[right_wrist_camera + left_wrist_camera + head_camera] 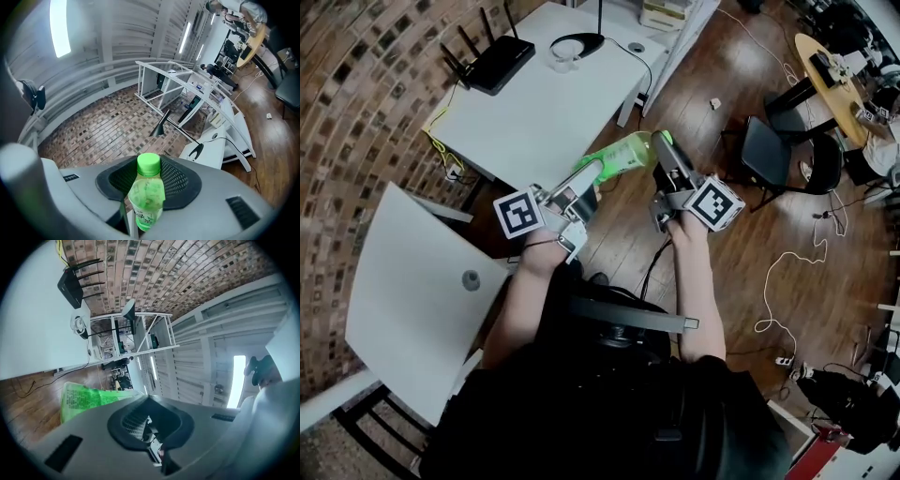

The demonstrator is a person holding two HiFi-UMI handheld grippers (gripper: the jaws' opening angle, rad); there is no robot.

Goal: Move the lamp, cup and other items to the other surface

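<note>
— Right claw (149, 187) is pinching the green bottle (146, 204) near its cap end, and the bottle lies sideways above the wooden floor (722, 272).
— And the left claw (150, 423)?
— Spread, nothing in it, just beside the bottle's base. Beyond them stands the white table (544, 112) with the lamp (577, 42).

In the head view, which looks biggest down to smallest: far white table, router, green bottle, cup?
1. Far table.
2. Router and bottle look alike, and the bottle is nearer the camera, so I won't rank them.
3. Cup.
</note>
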